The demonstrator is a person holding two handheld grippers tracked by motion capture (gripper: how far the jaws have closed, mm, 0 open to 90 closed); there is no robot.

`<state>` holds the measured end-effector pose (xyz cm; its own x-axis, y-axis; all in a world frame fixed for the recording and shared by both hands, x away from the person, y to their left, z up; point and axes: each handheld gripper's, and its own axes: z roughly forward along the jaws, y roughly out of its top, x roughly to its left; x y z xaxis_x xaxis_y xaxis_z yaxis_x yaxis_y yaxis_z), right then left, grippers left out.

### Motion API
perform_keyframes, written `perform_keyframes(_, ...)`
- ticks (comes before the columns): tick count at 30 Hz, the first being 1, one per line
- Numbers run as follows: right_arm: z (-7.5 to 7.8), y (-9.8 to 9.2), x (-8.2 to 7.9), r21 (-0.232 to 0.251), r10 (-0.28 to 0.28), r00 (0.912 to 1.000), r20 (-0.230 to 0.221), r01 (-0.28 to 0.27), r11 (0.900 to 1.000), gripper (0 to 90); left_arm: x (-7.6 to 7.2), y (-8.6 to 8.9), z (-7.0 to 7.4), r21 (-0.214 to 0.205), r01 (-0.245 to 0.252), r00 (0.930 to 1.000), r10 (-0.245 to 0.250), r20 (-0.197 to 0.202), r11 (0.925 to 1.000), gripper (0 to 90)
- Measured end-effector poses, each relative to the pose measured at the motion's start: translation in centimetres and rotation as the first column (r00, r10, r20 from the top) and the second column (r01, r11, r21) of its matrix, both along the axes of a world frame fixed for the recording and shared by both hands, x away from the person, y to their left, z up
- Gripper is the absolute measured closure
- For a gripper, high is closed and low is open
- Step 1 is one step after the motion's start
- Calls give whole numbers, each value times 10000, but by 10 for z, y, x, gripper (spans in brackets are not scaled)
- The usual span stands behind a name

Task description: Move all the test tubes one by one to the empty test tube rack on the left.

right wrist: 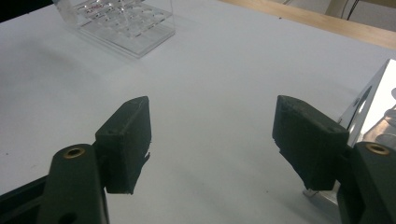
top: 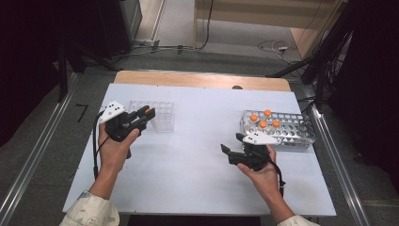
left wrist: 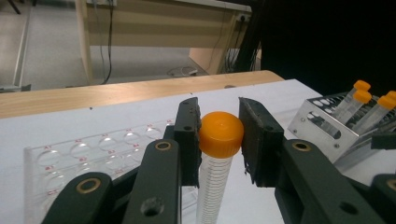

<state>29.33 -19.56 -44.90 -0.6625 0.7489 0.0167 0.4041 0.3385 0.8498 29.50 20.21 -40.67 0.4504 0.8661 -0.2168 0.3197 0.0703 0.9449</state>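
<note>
High view shows my left claw holding one orange-capped tube just over the clear rack on the counter, not yet seated, while my right claw, wide and empty, sits beside the metal rack with four tubes left.

Left tongs clamped tight, right tongs spread wide, both low.
</note>
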Motion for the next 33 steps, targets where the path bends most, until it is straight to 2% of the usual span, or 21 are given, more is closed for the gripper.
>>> perform_keyframes(7,3,-9,-8,72,-53,10000,70,52,10000,265,0,20,7,-117,-602,9979,604,214,9981,709)
perform_keyframes(15,3,-24,-13,79,-294,9995,81,293,9995,265,3,42,12,-376,-1282,9908,1297,388,9910,708)
perform_keyframes(18,3,-29,-14,87,-388,9992,63,387,9992,265,5,48,12,-216,-1579,9862,1588,474,9872,709)
perform_keyframes(21,1,-32,-15,34,-477,9989,32,477,9989,265,9,51,11,-325,-1752,9834,1765,423,9840,708)
perform_keyframes(24,0,-33,-15,-14,-518,9987,2,518,9987,265,13,52,9,-106,-1994,9785,1997,514,9799,708)
perform_keyframes(29,0,-34,-15,-26,-544,9985,19,544,9985,265,20,54,10,-91,-2202,9738,2204,560,9754,708)
perform_keyframes(33,-2,-34,-14,-57,-583,9983,-28,583,9983,265,22,55,11,190,-2411,9687,2394,649,9703,708)
